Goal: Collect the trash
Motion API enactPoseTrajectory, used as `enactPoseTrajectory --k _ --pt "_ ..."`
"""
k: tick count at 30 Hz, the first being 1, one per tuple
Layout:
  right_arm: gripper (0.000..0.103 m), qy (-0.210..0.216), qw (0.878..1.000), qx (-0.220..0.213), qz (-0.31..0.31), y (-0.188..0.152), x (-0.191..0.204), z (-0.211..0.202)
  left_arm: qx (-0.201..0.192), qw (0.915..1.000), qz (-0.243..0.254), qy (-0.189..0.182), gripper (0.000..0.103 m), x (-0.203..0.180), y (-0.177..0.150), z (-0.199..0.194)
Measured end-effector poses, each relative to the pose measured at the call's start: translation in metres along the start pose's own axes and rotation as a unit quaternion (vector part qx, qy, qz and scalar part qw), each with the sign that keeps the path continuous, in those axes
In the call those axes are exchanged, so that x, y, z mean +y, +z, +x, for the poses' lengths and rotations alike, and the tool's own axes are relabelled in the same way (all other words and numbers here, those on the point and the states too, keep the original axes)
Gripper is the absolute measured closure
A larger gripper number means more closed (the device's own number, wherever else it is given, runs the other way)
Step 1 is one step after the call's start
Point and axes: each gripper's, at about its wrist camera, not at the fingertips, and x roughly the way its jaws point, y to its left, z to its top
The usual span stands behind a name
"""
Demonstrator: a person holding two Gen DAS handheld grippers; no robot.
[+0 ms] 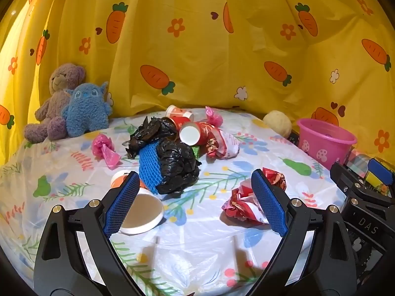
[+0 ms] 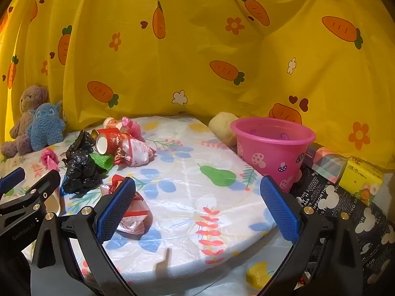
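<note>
Nearest you: left hand-held gripper (image 1: 195, 204), jaws spread wide and holding nothing; right hand-held gripper (image 2: 197, 209), likewise wide open and empty, both poised low over the floral-covered surface (image 2: 187, 197). Just beyond the left one's fingertips: one white paper cup (image 1: 142, 212) lying on its side by the left finger, and one crumpled red-and-white wrapper (image 1: 243, 203) beside the right finger; the same wrapper (image 2: 133, 212) sits next to the right gripper's left finger. Mid-surface: a scrunched black bag (image 1: 177, 165) with a blue mesh sleeve against it, a pink bag scrap (image 1: 105, 149), and further back a heap of red paper cups (image 1: 195, 130) with another wrapper and a second pink scrap. To your right, near the surface's edge: the pink bucket (image 2: 271, 148), upright and open-mouthed, probably where the trash goes. Far left: two plush toys (image 1: 71, 103), not trash; leave them. Advice for the pick in hand: start with the nearest wrapper, since it lies closest to both grippers. Straddle its bulk, close on the thick crumpled middle rather than a loose edge, lift clear before swinging toward the bucket, and release only once you are over its mouth.
</note>
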Motion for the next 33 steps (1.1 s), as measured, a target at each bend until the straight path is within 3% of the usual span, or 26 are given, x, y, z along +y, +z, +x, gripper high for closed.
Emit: enactPoseTrajectory --k 33 --pt "0.005 -0.005 1.0 -0.005 0.005 0.0021 -0.0059 -0.005 -0.001 1.0 -0.002 -0.003 0.013 -0.0039 -0.0026 0.0027"
